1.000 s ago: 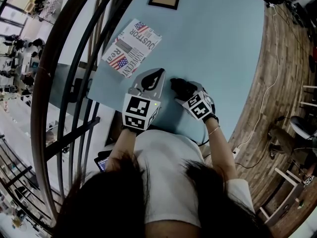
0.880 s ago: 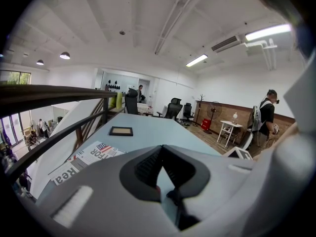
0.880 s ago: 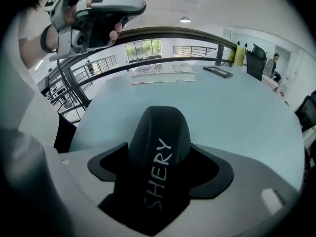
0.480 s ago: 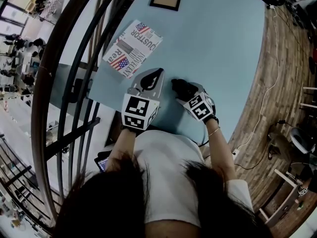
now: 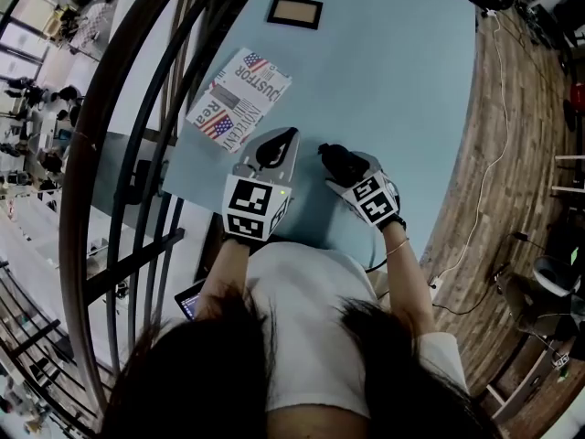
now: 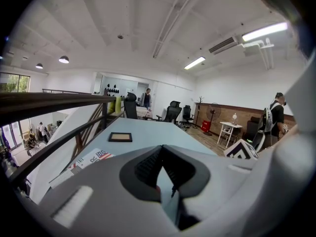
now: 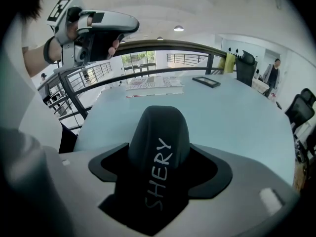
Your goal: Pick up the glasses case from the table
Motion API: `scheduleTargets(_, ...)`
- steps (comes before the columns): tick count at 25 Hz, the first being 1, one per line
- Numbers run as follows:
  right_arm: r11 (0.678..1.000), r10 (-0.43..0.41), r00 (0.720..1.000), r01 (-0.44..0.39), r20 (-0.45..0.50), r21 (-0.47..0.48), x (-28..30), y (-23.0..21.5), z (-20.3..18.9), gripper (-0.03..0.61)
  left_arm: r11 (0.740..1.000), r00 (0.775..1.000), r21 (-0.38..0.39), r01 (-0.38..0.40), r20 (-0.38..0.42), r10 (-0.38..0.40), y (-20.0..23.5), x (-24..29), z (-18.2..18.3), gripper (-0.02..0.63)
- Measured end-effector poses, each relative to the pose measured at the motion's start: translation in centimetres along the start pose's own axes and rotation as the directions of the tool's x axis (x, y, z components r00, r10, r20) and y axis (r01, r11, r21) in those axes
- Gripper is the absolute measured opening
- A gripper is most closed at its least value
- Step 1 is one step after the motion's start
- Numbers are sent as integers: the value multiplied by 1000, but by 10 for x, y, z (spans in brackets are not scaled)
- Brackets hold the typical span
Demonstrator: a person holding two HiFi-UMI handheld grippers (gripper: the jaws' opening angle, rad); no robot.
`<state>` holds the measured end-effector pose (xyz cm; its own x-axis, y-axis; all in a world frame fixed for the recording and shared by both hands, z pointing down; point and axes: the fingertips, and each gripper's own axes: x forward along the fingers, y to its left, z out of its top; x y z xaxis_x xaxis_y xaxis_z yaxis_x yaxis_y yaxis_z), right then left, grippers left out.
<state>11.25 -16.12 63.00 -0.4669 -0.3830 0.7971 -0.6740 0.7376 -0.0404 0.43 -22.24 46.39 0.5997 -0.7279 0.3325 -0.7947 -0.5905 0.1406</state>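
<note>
A: Where is the glasses case?

B: It is close in front of the person, in the right gripper [image 5: 350, 168]. The black glasses case [image 7: 158, 132] is clamped between the jaws. Its rounded end pokes out past them and white lettering runs up its back.

A: So is the pick finished?

B: The grasp looks made, so I judge the lift to be the step in hand. From the head view I cannot tell whether the case is clear of the bench [image 5: 402, 80] or rests near its front edge.

A: How should the lift be done?

B: The shell looks smooth and curved, so it could slip forward if the squeeze slackens. Keep the pinch firm, raise it straight up and don't twist. Hold the gripper level so the free end doesn't lever itself out.

A: And the other hand?

B: The left gripper [image 6: 163, 154] is just beside it, with its jaws drawn together to a thin slit and nothing between them. The right gripper view shows it held high above the bench, out of the way, and it is best left there.

A: Is anything farther out a worry?

B: A printed paper [image 5: 239, 97] with flag pictures lies beyond the left gripper, towards the railing [image 5: 137, 135]. A small dark frame [image 5: 295, 11] sits near the far end. Both are well apart from the case, so there is nothing to snag
</note>
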Motion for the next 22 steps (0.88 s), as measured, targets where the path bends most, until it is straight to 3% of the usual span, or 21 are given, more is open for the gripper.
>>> scheduleTargets(13, 990, -136, 978, 130, 160, 48, -58, -21, 39, 364, 997, 998, 54, 46, 39, -48, -18, -2, 24, 57)
scheduleTargets(22, 960, -279, 903, 248, 326, 134, -119, -37, 73, 364, 992, 994, 84, 98, 46, -102, -33, -2, 35, 57)
